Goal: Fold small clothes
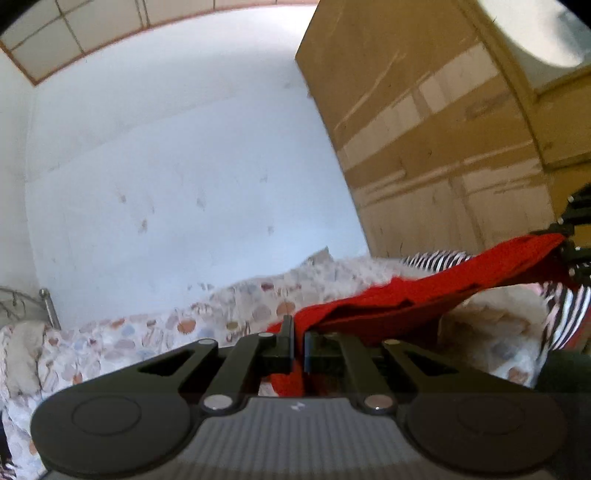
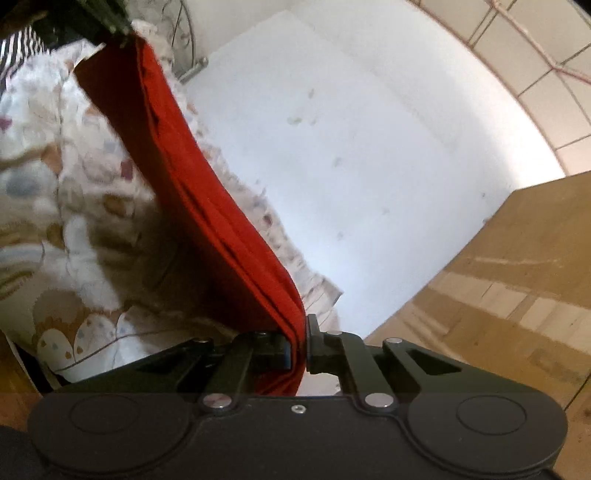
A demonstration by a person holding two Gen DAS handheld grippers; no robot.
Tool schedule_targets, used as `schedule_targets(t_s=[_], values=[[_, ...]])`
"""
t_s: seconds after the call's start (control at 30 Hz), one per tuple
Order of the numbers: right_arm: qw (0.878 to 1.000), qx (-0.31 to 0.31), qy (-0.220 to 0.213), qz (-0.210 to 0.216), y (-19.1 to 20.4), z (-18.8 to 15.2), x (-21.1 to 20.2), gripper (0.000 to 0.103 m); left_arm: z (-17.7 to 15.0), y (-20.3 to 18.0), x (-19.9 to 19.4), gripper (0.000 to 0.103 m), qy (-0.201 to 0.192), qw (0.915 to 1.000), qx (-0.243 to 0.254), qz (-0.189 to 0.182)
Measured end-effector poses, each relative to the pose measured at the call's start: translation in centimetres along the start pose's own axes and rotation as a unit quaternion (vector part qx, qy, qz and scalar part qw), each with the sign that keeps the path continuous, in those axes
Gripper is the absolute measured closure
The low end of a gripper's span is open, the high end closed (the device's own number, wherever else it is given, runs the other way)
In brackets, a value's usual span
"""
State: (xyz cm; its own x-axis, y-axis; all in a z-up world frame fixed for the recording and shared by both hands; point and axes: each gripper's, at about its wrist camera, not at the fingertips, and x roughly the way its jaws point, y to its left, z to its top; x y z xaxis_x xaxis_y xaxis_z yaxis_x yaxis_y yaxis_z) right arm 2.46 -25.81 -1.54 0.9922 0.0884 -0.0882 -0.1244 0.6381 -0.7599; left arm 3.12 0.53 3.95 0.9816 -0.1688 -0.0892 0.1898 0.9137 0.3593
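A red garment [image 1: 406, 295] hangs stretched between my two grippers above a bed. My left gripper [image 1: 298, 332] is shut on one end of it. In the left wrist view the cloth runs right to my right gripper [image 1: 570, 236], which pinches the other end. In the right wrist view my right gripper [image 2: 301, 341] is shut on the red garment [image 2: 207, 199], folded into several layers, and the cloth rises to the left gripper [image 2: 118, 26] at the top left.
A patterned bedspread [image 1: 155, 332] covers the bed below. A black-and-white striped cloth [image 1: 436, 260] lies on it at the right. A white wall [image 1: 184, 166] stands behind, with a brown wooden wardrobe [image 1: 424, 110] to the right and a metal bedpost [image 1: 50, 306] at the left.
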Motion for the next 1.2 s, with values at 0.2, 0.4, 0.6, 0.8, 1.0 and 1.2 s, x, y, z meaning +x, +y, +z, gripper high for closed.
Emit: schedule_targets(t_s=[0.2, 0.4, 0.6, 0.8, 1.0, 1.2], values=[[0.999, -0.018, -0.007, 0.028, -4.2, 3.0, -7.3, 0.098, 2.7, -0.6, -6.9, 0.099, -0.028, 0.9992, 0.027, -0.007], [0.999, -0.021, -0.011, 0.044, -4.8, 4.6, -13.0, 0.098, 4.5, -1.1, -12.1, 0.099, -0.024, 0.9994, 0.023, -0.013], [0.999, -0.018, -0.014, 0.041, -4.9, 5.1, -13.2, 0.098, 5.0, -0.7, -12.3, 0.099, -0.021, 0.9995, 0.022, -0.013], [0.997, -0.057, -0.040, 0.027, -7.7, 7.2, -6.6, 0.098, 8.1, 1.2, -6.1, 0.099, -0.027, 0.9991, 0.031, -0.013], [0.998, -0.043, -0.037, 0.034, -11.0, 8.8, 4.1, 0.097, 11.4, 4.2, 5.1, 0.099, 0.019, 0.9998, 0.000, -0.004], [0.998, -0.037, 0.002, 0.059, -11.4, 7.4, 14.6, 0.097, 10.5, 4.5, 15.9, 0.098, 0.075, 0.9970, 0.016, 0.014]])
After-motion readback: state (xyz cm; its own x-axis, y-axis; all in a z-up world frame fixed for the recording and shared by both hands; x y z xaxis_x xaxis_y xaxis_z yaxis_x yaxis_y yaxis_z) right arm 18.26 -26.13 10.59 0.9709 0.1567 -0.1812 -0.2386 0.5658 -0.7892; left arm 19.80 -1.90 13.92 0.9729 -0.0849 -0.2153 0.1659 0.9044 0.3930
